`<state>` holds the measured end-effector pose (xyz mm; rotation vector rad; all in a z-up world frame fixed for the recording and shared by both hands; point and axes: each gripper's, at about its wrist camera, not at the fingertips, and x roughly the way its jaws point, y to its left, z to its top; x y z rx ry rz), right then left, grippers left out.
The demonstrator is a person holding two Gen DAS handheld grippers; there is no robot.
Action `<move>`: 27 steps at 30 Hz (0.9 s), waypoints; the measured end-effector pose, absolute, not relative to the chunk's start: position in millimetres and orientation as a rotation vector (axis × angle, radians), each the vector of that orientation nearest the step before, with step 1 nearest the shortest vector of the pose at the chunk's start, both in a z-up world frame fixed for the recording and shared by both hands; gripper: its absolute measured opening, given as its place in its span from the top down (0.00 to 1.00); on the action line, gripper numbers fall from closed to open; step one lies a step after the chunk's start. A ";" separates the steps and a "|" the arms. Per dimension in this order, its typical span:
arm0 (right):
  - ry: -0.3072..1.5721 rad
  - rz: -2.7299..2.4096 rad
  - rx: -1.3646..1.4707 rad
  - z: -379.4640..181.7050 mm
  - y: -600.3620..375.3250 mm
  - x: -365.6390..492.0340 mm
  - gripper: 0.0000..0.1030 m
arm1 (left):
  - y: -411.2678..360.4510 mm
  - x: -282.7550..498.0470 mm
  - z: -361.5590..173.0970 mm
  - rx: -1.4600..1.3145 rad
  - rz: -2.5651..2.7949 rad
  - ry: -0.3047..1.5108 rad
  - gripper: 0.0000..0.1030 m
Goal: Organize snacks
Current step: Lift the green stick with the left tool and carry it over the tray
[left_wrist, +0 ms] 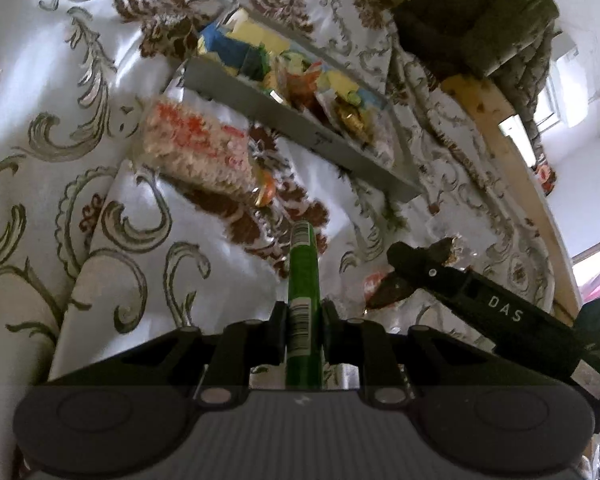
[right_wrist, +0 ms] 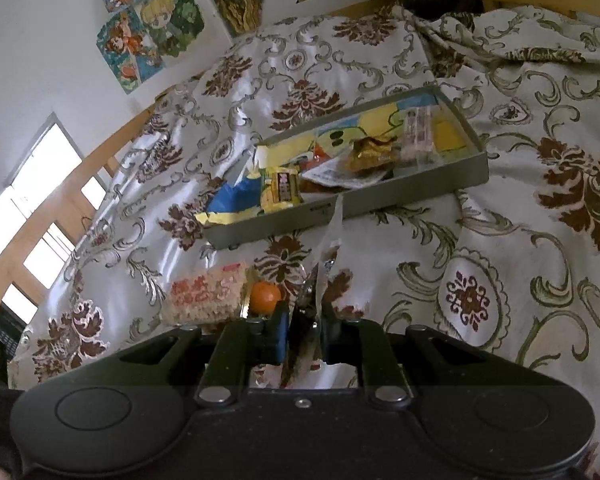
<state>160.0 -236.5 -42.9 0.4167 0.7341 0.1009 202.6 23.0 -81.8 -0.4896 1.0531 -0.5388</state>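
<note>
My left gripper [left_wrist: 303, 312] is shut on a green snack stick [left_wrist: 302, 276] held above the floral bedspread. My right gripper [right_wrist: 306, 316] is shut on a clear-wrapped brown snack [right_wrist: 320, 276]; it also shows in the left wrist view [left_wrist: 420, 264], low on the right. A grey tin tray [right_wrist: 404, 196] holding several snack packets lies ahead of both grippers; it shows in the left wrist view too [left_wrist: 300, 128]. A pink-and-white rice cracker pack [left_wrist: 196, 148] lies on the bedspread in front of the tray, with a small orange sweet [right_wrist: 265, 297] beside it.
The patterned bedspread [right_wrist: 520, 220] covers the whole bed. A wooden bed frame [left_wrist: 504, 136] runs along the far side. Cartoon posters [right_wrist: 152, 28] hang on the wall behind. A dark green box [left_wrist: 476, 16] sits beyond the tray.
</note>
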 end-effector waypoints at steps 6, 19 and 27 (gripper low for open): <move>0.691 0.070 0.398 -32.3 -245.6 159.5 0.87 | 21.8 201.0 -76.5 -0.485 -0.555 1.015 0.81; 0.695 0.134 0.309 -12.2 -263.4 213.1 0.87 | 2.2 244.8 -40.2 -0.398 -0.568 0.883 0.81; 0.598 0.139 0.373 -10.8 -295.7 295.7 0.87 | -29.2 339.1 -27.5 -0.403 -0.526 0.772 0.81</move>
